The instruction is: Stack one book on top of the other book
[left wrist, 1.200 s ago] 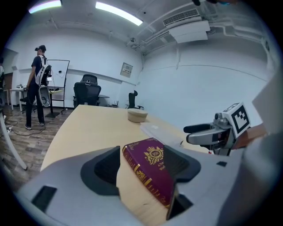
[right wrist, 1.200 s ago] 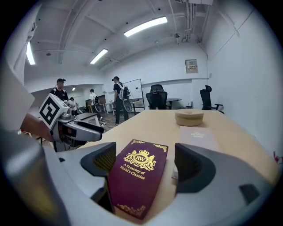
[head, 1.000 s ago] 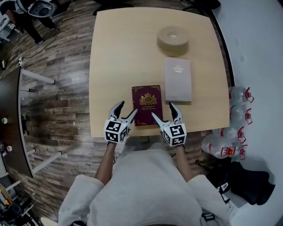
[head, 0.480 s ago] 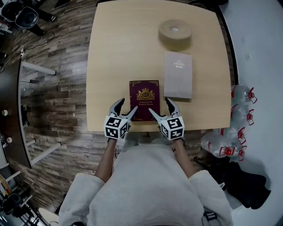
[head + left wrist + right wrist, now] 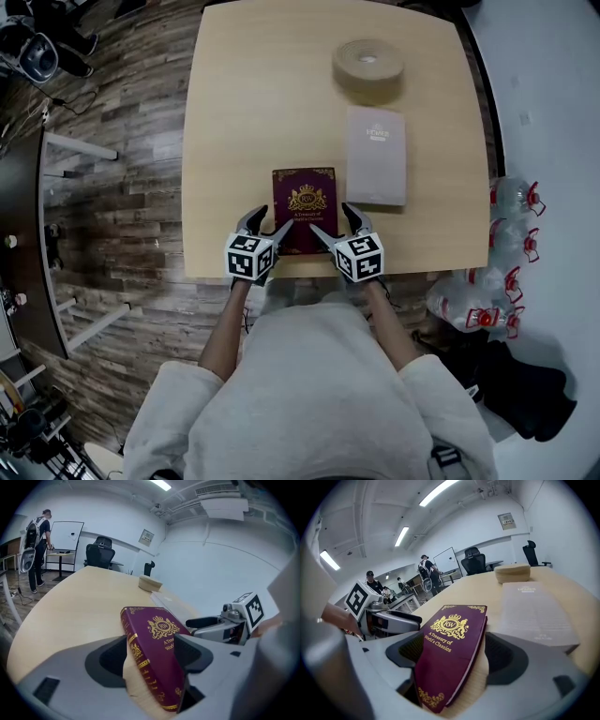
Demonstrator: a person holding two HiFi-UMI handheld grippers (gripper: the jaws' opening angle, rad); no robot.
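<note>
Since both claws have been brought down to the near end of the maroon book (image 5: 305,202) within the last second, the pickup is judged to be close at hand. The left claw (image 5: 269,221) is held spread across that book's near left corner, with the spine between its jaws. The right claw (image 5: 331,219) is spread likewise across the near right corner, and nothing is pinched yet. The book is left lying flat near the counter's (image 5: 239,122) front edge. Just beyond it to the right the grey book (image 5: 377,155) is seen, the likely base for the stack, and farther off a tan roll (image 5: 367,66).
</note>
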